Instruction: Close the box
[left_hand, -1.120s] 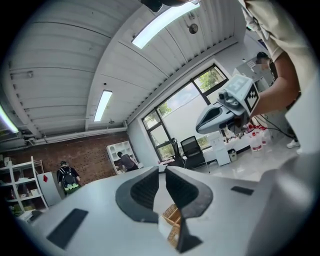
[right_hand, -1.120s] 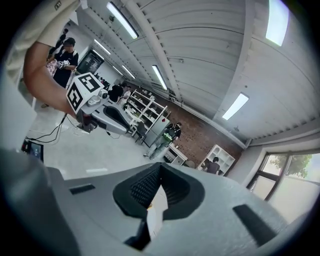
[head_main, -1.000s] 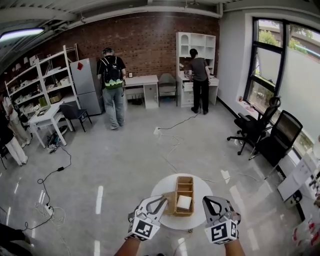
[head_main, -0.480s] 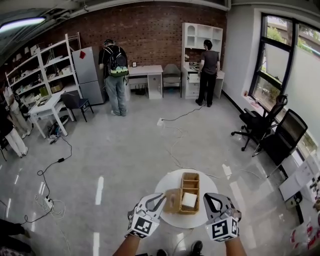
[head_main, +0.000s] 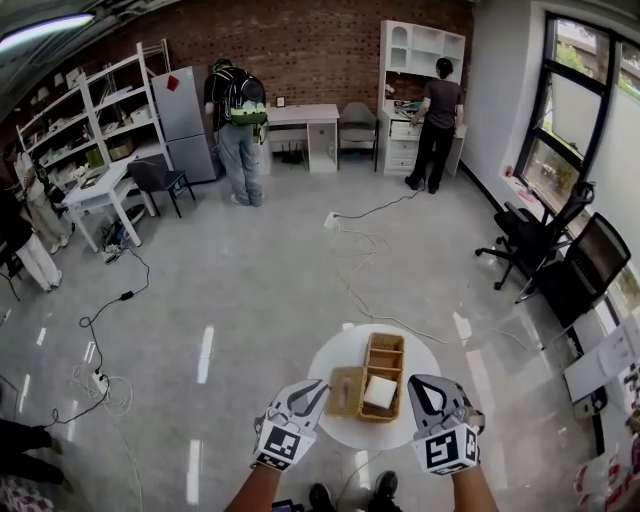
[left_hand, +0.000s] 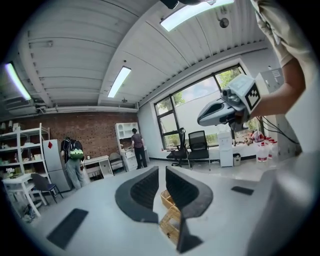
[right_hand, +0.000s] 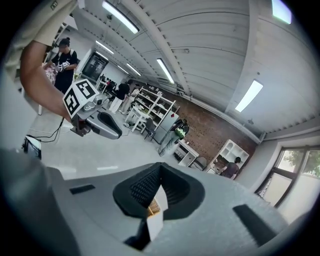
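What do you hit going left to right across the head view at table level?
left gripper → open lid → wooden box → right gripper

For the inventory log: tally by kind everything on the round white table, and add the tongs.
Wooden box: 1
White block inside it: 1
Tan flap beside the box: 1
Tongs: 2 (left tongs, right tongs)
Total: 5

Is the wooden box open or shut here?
Open: the lid lies flat beside the box, whose inside shows.
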